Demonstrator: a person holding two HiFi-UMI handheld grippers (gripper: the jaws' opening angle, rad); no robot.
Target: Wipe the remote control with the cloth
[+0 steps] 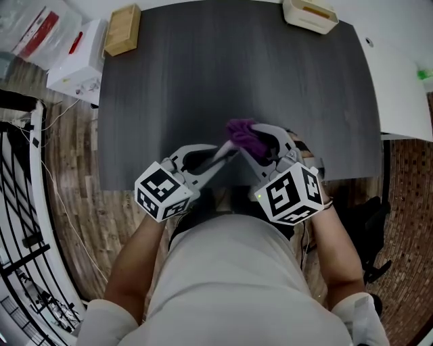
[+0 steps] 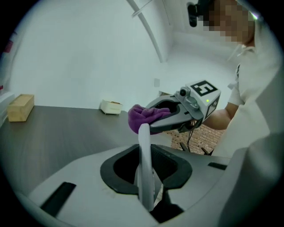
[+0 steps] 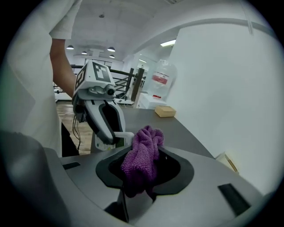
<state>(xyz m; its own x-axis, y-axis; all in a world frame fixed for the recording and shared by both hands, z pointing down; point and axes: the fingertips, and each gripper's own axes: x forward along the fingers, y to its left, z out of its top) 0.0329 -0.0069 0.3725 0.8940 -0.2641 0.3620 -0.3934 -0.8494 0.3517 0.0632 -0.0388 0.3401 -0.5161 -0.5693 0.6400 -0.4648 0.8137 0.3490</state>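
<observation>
My left gripper (image 1: 215, 162) is shut on a slim white remote control (image 2: 144, 159), held edge-on above the near edge of the dark table (image 1: 203, 81). The remote's far tip (image 1: 225, 151) reaches the purple cloth (image 1: 245, 137). My right gripper (image 1: 249, 140) is shut on that bunched cloth (image 3: 141, 159), which bulges out past its jaws. In the left gripper view the cloth (image 2: 143, 116) presses against the top end of the remote. The right gripper view has the left gripper (image 3: 119, 134) just left of the cloth, with the remote's white end (image 3: 123, 134) touching it.
A wooden block (image 1: 122, 29) lies at the table's far left corner and a cream box (image 1: 310, 15) at its far right. A white box (image 1: 80, 59) and bags stand off the table's left side. A white surface (image 1: 399, 88) adjoins the right edge.
</observation>
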